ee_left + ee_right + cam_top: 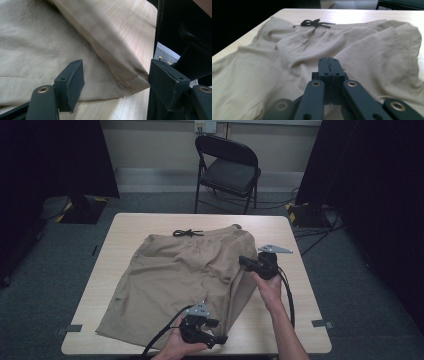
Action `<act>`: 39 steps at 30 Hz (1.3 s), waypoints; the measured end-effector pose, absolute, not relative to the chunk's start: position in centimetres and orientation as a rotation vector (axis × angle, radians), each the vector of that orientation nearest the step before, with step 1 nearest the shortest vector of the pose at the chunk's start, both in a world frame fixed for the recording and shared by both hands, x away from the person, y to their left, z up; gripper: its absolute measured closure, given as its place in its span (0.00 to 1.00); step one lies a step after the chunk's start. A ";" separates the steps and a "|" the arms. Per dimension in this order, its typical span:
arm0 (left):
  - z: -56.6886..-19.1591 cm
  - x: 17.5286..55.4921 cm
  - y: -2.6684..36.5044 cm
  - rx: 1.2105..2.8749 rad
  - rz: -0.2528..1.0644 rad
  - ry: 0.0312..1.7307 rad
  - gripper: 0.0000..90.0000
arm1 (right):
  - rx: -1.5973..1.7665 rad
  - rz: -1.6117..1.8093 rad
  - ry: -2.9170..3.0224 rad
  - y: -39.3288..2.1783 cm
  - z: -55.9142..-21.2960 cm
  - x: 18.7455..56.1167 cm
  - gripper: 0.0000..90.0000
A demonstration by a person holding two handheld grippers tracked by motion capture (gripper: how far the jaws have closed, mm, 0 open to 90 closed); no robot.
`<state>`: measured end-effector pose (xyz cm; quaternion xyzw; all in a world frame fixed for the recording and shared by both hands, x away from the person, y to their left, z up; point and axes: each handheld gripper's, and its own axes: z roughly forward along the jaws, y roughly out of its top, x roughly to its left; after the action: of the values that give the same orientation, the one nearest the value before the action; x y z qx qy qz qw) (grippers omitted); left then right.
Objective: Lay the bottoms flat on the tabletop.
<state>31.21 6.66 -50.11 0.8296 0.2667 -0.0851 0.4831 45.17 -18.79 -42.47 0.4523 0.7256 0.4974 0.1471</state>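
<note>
Tan shorts (175, 280) lie spread on the wooden table (295, 320), waistband at the far side with a black drawstring bow (187, 233). My left gripper (220, 339) is at the near edge by the right leg's hem. It stands open, and the hem corner of the shorts (130, 82) lies between its jaws without touching them. My right gripper (243, 261) is at the shorts' right side, pointing left. Its jaws are shut (329, 61) just above the cloth (287, 57), with no fabric visible between them. The drawstring (313, 23) lies beyond it.
A black folding chair (230, 170) stands past the far edge of the table. Dark curtains hang at both sides. Tape marks (320, 323) sit on the near corners of the table. Bare wood (135, 22) runs along the shorts' right side.
</note>
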 end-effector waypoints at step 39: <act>-47.6 29.9 7.1 1.937 -0.161 0.585 0.93 | 1.307 1.369 2.034 -25.1 -40.6 39.1 1.00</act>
<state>29.86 7.15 -47.64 0.8104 0.2450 -0.0675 0.5278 39.14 -25.07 -40.61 0.4628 0.7199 0.4847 0.1806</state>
